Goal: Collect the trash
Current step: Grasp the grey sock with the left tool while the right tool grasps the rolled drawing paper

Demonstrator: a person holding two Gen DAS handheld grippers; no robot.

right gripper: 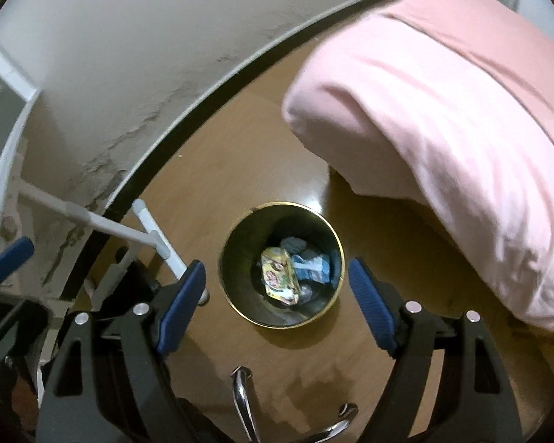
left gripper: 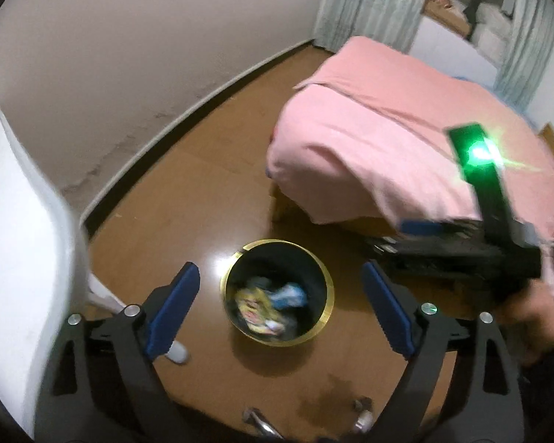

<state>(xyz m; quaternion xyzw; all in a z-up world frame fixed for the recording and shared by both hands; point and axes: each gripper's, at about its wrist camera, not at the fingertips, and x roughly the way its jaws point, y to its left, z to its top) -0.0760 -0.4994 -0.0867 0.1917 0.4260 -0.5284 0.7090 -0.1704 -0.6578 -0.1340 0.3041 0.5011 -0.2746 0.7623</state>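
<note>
Two grippers hang over a round black bin with a gold rim that stands on the wooden floor, between the wall on the left and a bed under a pink cover on the right. Both the left gripper and the right gripper have their fingers spread wide with nothing between them. The trash, a yellow wrapper and a blue-and-white wrapper, lies at the bottom of the bin, straight below and slightly ahead of both sets of fingers. Neither hand looks clearly nearer. No loose trash shows on the floor around the bin, so the collecting seems largely done.
</note>
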